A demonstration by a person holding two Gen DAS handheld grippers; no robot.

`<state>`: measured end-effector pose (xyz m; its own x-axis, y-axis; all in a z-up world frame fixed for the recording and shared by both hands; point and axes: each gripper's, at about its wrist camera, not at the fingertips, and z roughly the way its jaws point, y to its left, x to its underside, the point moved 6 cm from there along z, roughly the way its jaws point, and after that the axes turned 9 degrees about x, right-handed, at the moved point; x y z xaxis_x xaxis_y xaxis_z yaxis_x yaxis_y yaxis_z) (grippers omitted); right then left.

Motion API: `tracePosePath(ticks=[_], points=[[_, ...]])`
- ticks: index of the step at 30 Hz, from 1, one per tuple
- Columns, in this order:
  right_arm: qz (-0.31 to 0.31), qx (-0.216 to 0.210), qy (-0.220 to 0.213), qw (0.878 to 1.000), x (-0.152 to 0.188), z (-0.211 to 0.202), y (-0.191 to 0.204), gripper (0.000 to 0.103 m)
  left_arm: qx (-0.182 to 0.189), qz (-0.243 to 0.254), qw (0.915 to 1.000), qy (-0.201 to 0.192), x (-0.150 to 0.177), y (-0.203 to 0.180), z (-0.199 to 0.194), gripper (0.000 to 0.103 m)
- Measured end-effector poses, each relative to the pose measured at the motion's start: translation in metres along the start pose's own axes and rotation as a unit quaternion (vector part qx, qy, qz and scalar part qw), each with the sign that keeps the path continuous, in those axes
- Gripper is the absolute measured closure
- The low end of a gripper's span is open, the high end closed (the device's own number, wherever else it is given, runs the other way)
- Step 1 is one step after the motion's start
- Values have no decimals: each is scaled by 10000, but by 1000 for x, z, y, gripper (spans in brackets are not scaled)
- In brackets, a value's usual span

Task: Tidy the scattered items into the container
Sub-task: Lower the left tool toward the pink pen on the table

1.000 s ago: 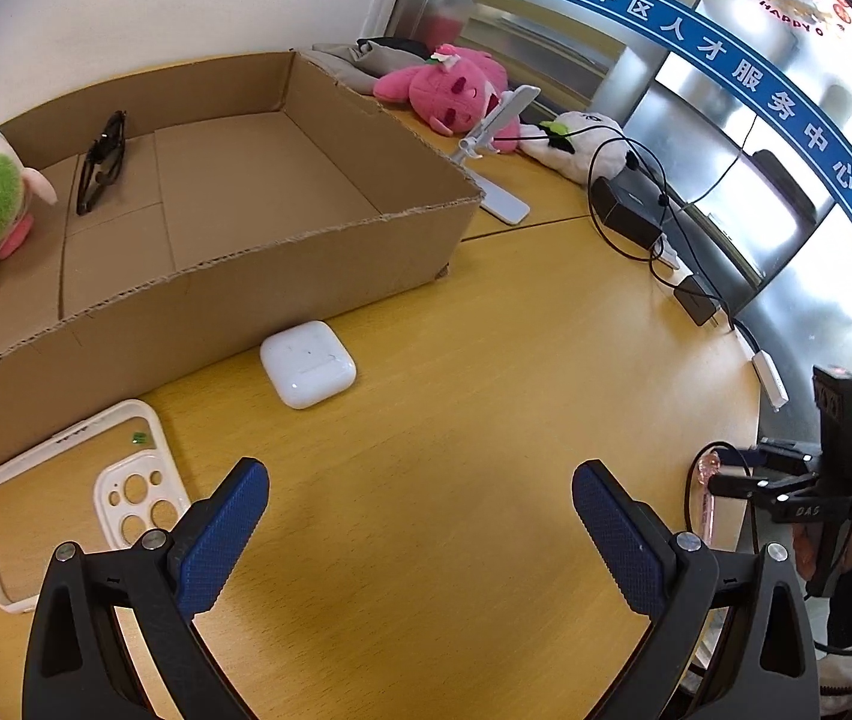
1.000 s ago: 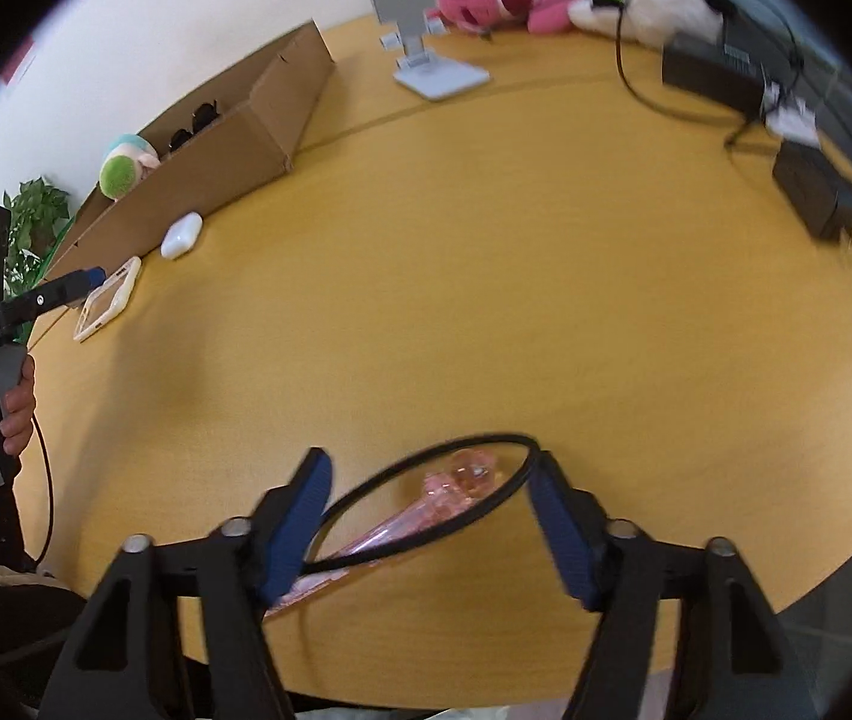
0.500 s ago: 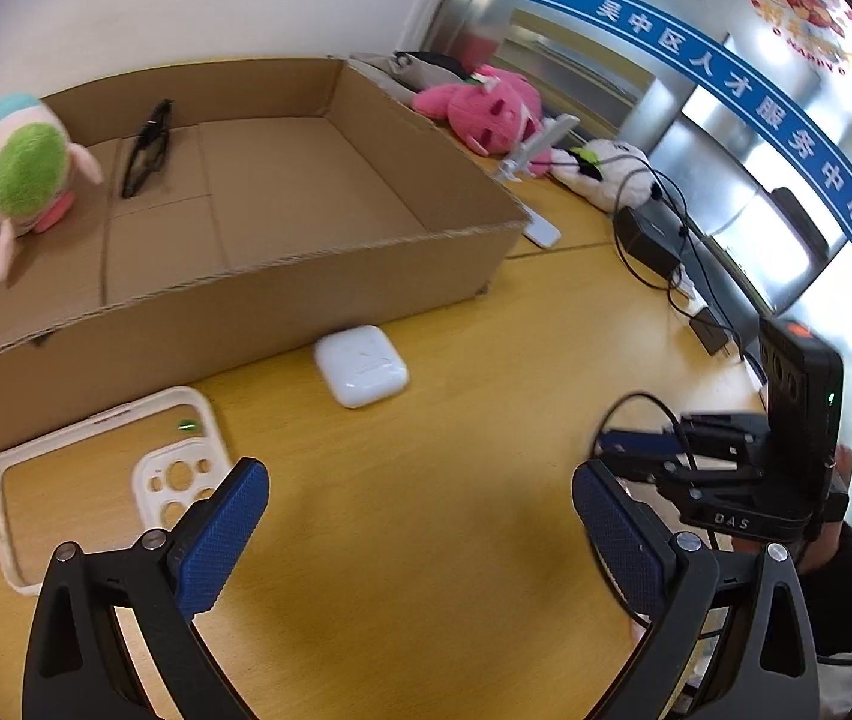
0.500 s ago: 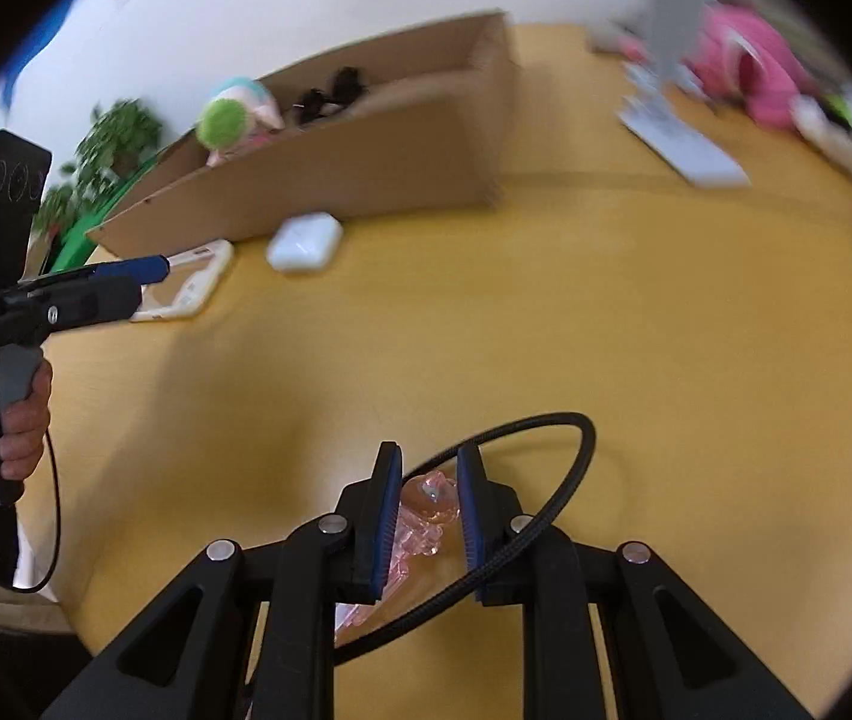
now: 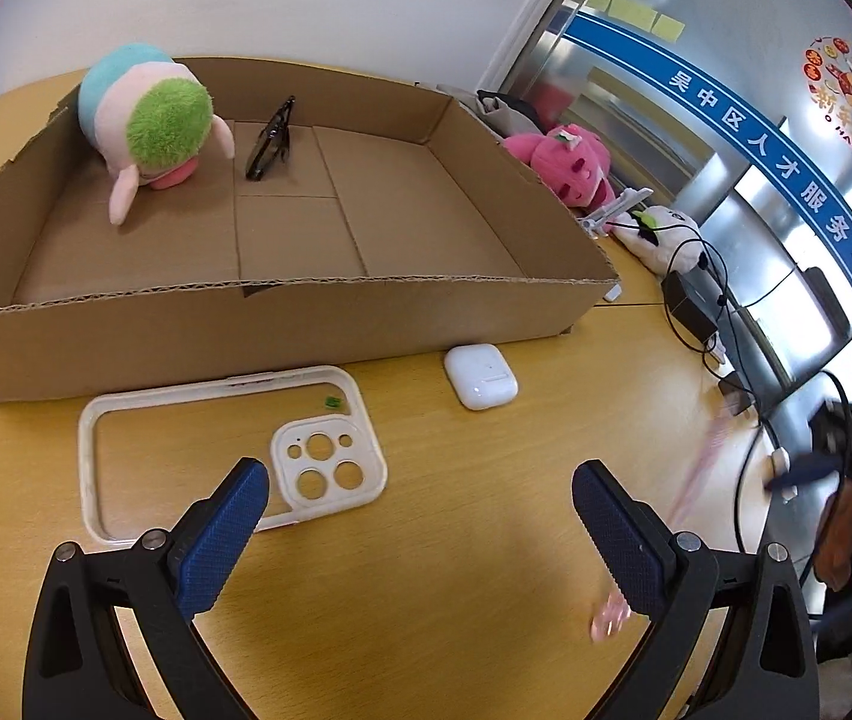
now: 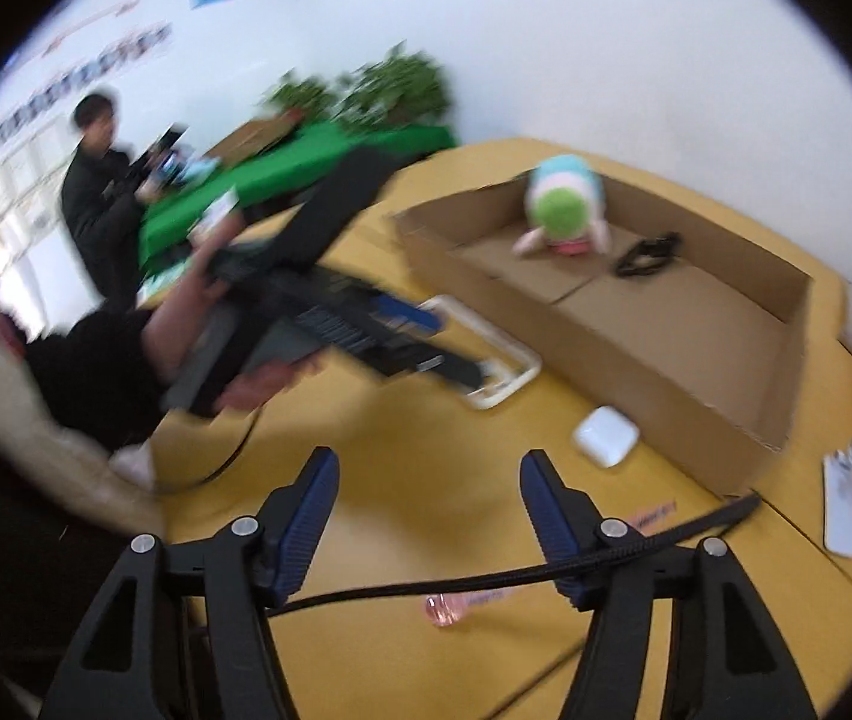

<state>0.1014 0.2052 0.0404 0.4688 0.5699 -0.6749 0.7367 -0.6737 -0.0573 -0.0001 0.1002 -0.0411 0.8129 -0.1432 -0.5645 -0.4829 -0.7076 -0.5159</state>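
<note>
The left hand-held gripper (image 5: 420,528) has its blue-padded jaws spread wide with nothing between them; it hangs above the yellow wooden tabletop (image 5: 426,570). Just beyond its left finger lies the cream plastic phone case with round camera cut-outs (image 5: 228,450), flat on the tabletop, and a little farther off to the right sits the small white rounded earbud case (image 5: 480,375), close against the front wall of the shallow brown cardboard box (image 5: 246,318).

The right hand-held gripper (image 6: 429,507) is opening, its jaws well apart and gripping nothing. A black cable (image 6: 486,576) crosses in front of its fingers, and below that a pink translucent stick-like item (image 6: 456,605) shows, motion-blurred (whether it rests on the tabletop or is in the air cannot be told). In the left wrist view the same pink item is a blurred streak near the right finger.

Inside the box, toward its far end, lie a plush toy with a green face and a pink and light-blue body (image 5: 150,126) and a pair of folded black sunglasses (image 5: 270,141) just beside it.
</note>
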Motion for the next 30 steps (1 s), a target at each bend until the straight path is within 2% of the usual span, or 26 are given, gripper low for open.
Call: tracePosePath(ticks=[2,5,7,9,11,14,15,17,19,21,23,25,26,27,28,29,30], points=[[-288,54,746,9968,17,13,10,41,75,21,10000,23,1,-5,5,0],[-210,345,2008,9788,62,38,-1,41,208,107,9997,103,7,-16,11,0],[-148,395,2485,9677,84,39,-6,41,215,194,9994,173,12,-23,15,0],[-221,178,2870,9575,100,32,-3,41,253,277,9989,280,18,-30,20,0],[-482,-139,3439,9377,116,26,8,41,319,324,9983,364,23,-37,23,0],[-1086,-271,4240,8987,144,23,19,41,462,416,9968,496,30,-49,27,0],[-1059,-380,4322,8948,147,23,19,41,490,445,9963,549,33,-53,28,0],[-719,-757,4257,8988,145,23,13,41,549,514,9950,662,41,-59,30,0],[42,-1206,4220,8985,145,27,-3,41,553,535,9941,761,49,-63,32,0],[648,-1232,4555,8793,162,35,-27,40,540,519,9938,823,54,-64,34,0],[752,-1218,4915,8590,177,36,-40,40,525,477,9940,834,56,-64,34,0],[670,-1630,4951,8508,173,27,-37,40,595,431,9939,827,56,-65,33,0],[567,-1827,4878,8518,166,22,-36,41,647,404,9938,807,56,-66,33,0],[471,-1761,4864,8545,161,20,-40,42,701,391,9936,791,56,-67,33,0],[393,-1435,4904,8587,157,21,-51,42,775,395,9931,782,56,-70,33,0],[375,-988,4850,8681,150,25,-67,41,849,407,9926,764,56,-73,32,0],[562,-772,4597,8829,136,28,-81,41,927,412,9920,757,56,-76,32,0]])
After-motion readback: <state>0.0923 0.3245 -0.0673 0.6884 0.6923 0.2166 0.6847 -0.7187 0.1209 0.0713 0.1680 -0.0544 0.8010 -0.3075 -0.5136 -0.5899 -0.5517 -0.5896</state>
